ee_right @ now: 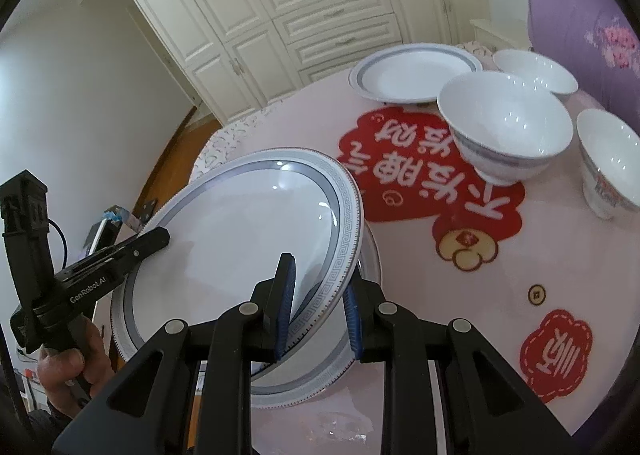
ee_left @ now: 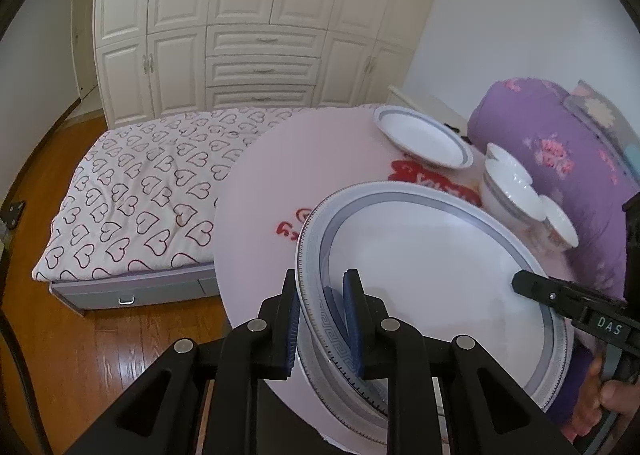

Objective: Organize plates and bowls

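While both tools grip it, the big plate (ee_right: 248,231) is tilted, with one edge up off the plate below (ee_right: 320,371). That plate below lies flat on the pink tabletop (ee_right: 420,315).

The right tool (ee_right: 316,303) has its blue pads (ee_right: 286,307) squeezed on the big plate's rim, one pad over it and one under it. The left tool (ee_left: 324,319) pinches the rim on the other side the same way. A hand (ee_right: 66,371) holds the left tool's handle.

Just past the big plate is a red sticker (ee_right: 432,171) with white writing on the tabletop. A large bowl (ee_right: 504,131) stands on the far edge of that sticker. Beside the large bowl, away from the big plate, stands a small bowl (ee_right: 608,163). Behind the large bowl sits another bowl (ee_right: 536,71). A far plate (ee_right: 416,73) rests past the sticker, well apart from the big plate.

A purple quilt (ee_left: 560,143) is heaped behind the bowls. A bed (ee_left: 140,191) with heart shapes lies beyond the tabletop, by a white wardrobe (ee_left: 256,23).
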Tool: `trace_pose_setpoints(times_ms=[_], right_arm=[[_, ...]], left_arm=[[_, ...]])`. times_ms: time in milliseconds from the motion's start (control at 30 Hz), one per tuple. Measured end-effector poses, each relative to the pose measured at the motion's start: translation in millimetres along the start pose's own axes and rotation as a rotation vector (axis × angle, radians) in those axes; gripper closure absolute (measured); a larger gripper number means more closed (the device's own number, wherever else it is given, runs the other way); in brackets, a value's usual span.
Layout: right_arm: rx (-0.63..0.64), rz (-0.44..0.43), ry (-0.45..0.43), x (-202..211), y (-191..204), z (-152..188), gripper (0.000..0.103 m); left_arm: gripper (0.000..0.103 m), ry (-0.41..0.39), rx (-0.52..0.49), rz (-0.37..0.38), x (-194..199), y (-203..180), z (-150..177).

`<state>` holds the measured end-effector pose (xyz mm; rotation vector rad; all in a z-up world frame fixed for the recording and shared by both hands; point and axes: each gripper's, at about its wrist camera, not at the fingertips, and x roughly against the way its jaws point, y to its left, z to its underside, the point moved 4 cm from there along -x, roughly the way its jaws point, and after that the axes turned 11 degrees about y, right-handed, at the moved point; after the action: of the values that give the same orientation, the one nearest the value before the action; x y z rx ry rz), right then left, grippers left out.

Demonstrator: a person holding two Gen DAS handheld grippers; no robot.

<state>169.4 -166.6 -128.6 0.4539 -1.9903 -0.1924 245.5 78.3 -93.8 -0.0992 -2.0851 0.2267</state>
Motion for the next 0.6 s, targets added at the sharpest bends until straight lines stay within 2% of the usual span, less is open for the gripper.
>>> trace_pose_setpoints(times_ms=[300,600], right_arm=[[-0.016,0.001,0.033,-15.0,-5.5,11.0,0.079],[0.0,0.028,0.047,-19.1,-1.8,13.9,0.078]], left_arm=[[0.085,0.068,0.022,0.009,-34.6,11.6,-2.1],[0.084,0.066,0.014,0.002,-44.0,16.2,-3.7]])
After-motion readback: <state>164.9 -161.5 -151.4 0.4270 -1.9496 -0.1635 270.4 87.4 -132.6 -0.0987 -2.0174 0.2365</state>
